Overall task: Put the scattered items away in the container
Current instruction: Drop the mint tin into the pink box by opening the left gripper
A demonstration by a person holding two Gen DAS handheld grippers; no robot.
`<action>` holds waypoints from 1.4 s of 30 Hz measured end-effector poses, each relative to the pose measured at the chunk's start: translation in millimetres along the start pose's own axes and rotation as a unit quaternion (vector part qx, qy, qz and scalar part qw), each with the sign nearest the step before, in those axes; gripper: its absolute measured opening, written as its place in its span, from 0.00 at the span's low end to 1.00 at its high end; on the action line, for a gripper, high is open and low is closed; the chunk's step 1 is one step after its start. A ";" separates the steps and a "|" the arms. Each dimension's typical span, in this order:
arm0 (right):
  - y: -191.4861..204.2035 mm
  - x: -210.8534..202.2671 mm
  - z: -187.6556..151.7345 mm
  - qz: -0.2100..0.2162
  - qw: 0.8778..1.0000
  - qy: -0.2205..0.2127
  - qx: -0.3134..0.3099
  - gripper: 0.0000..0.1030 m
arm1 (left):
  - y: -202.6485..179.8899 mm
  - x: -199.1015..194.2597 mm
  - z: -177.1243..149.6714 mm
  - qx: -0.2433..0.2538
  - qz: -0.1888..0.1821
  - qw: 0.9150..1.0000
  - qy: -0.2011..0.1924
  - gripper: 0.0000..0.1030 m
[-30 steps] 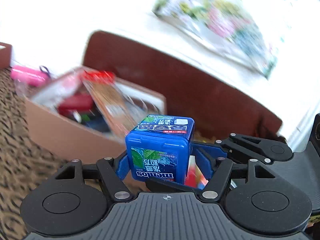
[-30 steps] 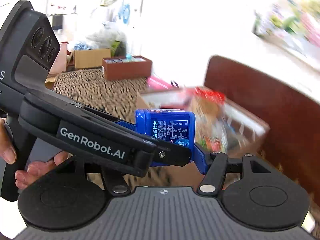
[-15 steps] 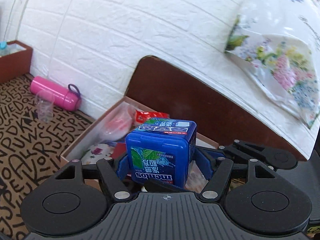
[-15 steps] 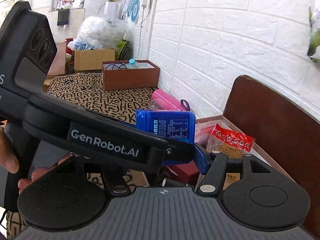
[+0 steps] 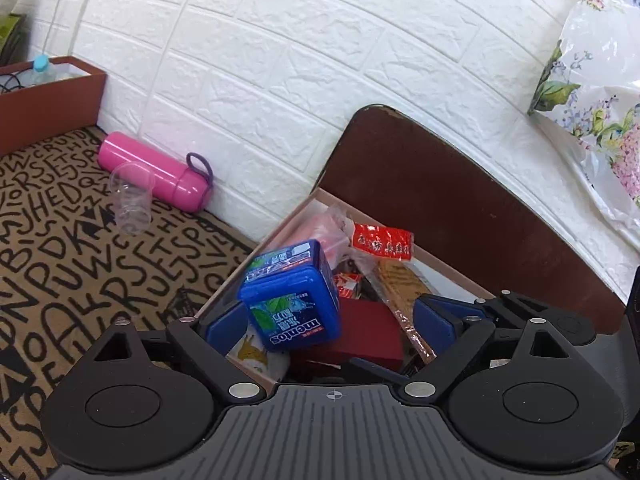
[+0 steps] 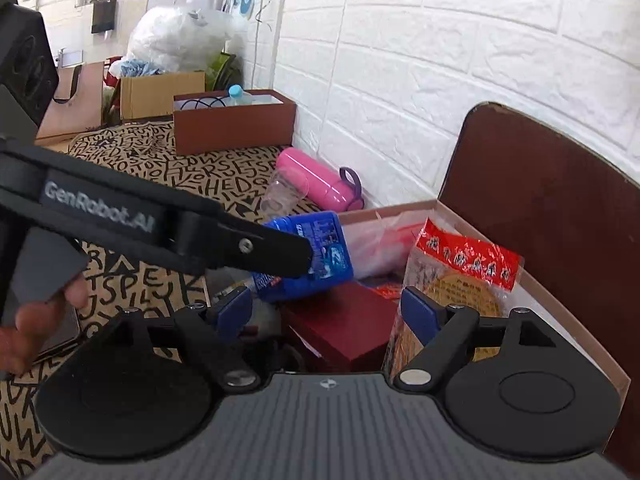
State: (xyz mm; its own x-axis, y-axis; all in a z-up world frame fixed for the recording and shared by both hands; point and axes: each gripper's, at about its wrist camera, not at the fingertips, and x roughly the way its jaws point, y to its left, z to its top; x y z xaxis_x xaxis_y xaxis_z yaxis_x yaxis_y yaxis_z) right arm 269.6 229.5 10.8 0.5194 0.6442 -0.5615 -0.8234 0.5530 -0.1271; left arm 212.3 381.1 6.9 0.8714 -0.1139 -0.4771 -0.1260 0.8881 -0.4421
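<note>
Already released between the wide-spread left gripper (image 5: 330,322) fingers, the tilted Mentos box (image 5: 294,294) could be tipped over the cardboard container's near-left edge (image 5: 260,256); the right gripper (image 6: 324,308) is spread and empty.

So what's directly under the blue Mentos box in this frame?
The blue Mentos box tilts over the cardboard box, between the open left gripper fingers. Below it lie a dark red box and a white pack with yellow print. Anything deeper is covered.

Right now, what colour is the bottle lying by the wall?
Pink bottle, purple loop; clearest in the left wrist view.
</note>
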 end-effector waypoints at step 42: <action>1.0 -125.1 -15.9 -0.037 0.998 -0.045 -0.021 0.97 | -107.5 -69.0 -42.4 0.064 -0.042 0.997 -0.025 1.00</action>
State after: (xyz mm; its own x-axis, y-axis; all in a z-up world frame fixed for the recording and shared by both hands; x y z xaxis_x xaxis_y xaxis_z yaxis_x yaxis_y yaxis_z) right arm 200.2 141.1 67.9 0.5968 0.6480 -0.4733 -0.7894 0.5798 -0.2016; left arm 145.7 274.6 55.2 0.8992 -0.1700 -0.4032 0.0067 0.9267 -0.3758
